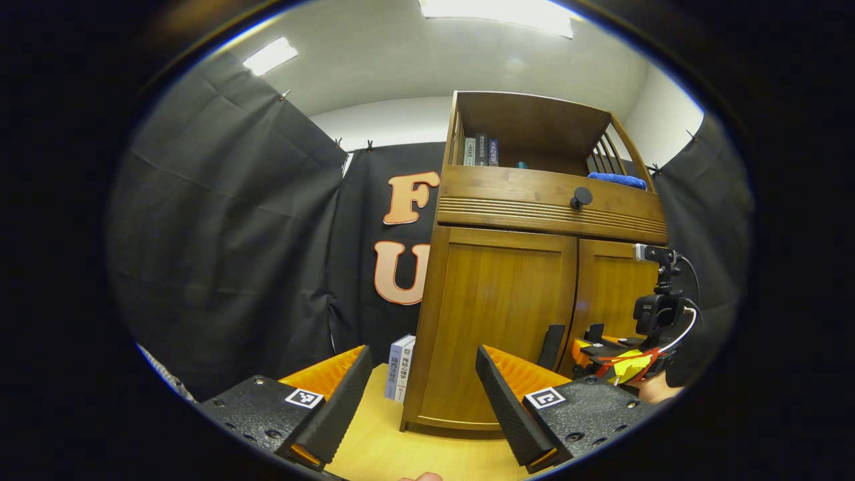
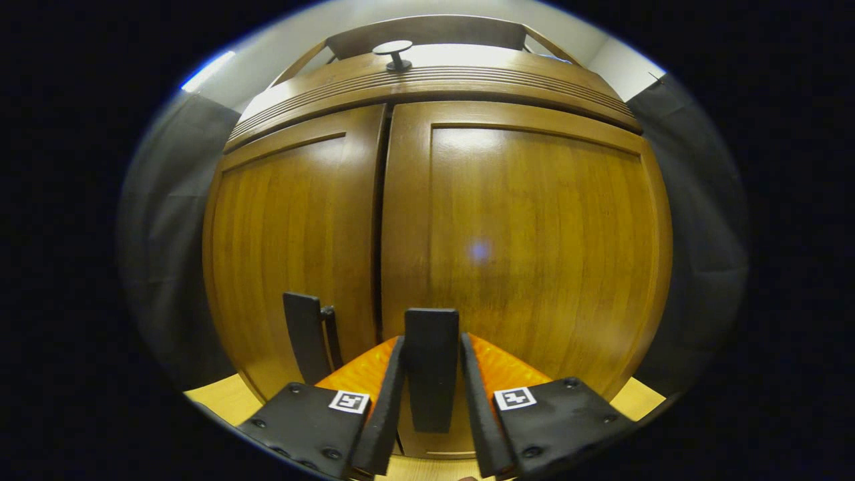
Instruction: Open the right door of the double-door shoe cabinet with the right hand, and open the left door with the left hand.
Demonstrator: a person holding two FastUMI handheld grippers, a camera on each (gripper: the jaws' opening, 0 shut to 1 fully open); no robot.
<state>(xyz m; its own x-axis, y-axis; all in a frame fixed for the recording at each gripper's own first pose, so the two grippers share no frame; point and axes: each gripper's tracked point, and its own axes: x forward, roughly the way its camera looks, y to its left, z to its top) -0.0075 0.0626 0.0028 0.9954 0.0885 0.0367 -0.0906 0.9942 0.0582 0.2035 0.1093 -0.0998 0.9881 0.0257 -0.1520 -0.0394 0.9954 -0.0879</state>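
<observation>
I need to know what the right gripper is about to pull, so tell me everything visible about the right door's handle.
The right door's handle is a flat, dark, upright bar, matte like painted metal or plastic, mounted low on the right door near its inner edge by the centre seam. The right gripper has a finger on each side of it, seemingly closed on it. The left door's handle stands beside it, untouched. The door looks closed.

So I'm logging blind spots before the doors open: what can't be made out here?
- Cabinet interior: hidden behind both closed doors, right gripper view.
- Lower end of the right door handle: covered by the right tongs.
- Spine text on the books: too small, left gripper view.
</observation>
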